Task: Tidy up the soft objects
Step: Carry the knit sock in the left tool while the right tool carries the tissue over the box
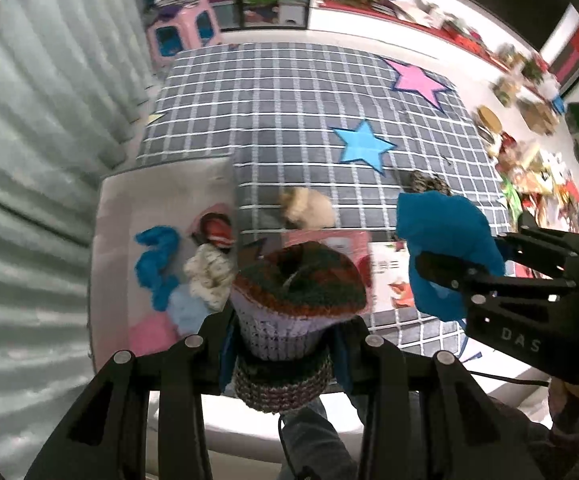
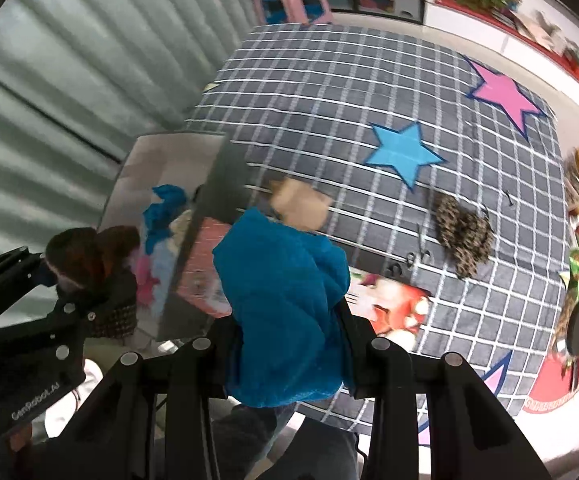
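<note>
Nearest, clamped between the fingers of the left gripper (image 1: 281, 344): a knitted hat (image 1: 289, 300), striped in lilac, rust and dark green, bunched up and held above the edge of the white bin (image 1: 109, 240). Seen also from the right wrist, low at the left, as a dark knitted lump in black tongs (image 2: 85, 276).

Gripped likewise in the right gripper (image 2: 289, 344) — a blue fleece item (image 2: 285, 312), squeezed between both fingers and hanging in folds. From the left wrist, visible at the right, lifted off the mat (image 1: 445, 248).

Just beyond, inside the bin: a blue cloth (image 1: 157, 264), a cream patterned piece (image 1: 209, 276), something red and striped (image 1: 217, 232), a pale blue piece (image 1: 187, 308) and a pink one (image 1: 153, 332), all heaped together and touching.

Beside the bin, flat on the grey checked mat (image 2: 329, 92), a pink printed sheet (image 2: 205, 276) and a red-and-white picture card (image 2: 393, 308).

Farther out on the mat — a beige soft thing (image 2: 301, 204), blurred, and well apart to its right a leopard-print item (image 2: 465, 236). Past these, a blue star (image 2: 403, 152) and a pink star (image 2: 505, 96) printed on the mat.
</note>
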Demonstrator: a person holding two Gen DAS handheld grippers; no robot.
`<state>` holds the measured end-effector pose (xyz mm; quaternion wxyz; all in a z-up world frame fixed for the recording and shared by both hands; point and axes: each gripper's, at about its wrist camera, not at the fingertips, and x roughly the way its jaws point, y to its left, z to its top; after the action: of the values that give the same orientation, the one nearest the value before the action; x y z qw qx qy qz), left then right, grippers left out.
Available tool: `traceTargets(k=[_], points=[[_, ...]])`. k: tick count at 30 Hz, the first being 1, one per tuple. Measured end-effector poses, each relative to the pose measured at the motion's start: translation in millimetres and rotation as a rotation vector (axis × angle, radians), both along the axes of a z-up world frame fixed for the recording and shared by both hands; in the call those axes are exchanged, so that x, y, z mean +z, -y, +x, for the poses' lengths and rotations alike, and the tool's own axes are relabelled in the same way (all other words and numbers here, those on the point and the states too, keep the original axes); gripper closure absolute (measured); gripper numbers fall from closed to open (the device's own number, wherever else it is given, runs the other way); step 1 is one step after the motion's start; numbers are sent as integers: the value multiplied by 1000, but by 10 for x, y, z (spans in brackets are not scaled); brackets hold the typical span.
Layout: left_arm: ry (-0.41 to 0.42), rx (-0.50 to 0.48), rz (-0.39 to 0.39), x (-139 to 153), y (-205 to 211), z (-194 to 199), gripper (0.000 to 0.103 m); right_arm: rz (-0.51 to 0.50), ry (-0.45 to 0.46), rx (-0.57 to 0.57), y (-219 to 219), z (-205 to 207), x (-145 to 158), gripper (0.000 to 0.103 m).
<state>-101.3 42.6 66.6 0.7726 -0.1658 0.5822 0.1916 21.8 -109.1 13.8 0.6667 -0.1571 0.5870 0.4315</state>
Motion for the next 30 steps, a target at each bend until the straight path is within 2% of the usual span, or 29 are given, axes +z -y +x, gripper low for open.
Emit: traceTargets(k=[6, 15, 19, 30], points=[[6, 126, 8, 21, -271, -402, 61, 6, 16, 85, -270, -216, 112, 64], [20, 338, -15, -39, -670, -1042, 61, 4, 49, 220, -635, -521, 253, 64], [19, 403, -27, -94, -780, -1242, 61, 0, 59, 264, -756, -637, 285, 64], [1, 467, -50, -241, -939, -1494, 61, -13, 68, 340, -1059, -831, 298, 64]])
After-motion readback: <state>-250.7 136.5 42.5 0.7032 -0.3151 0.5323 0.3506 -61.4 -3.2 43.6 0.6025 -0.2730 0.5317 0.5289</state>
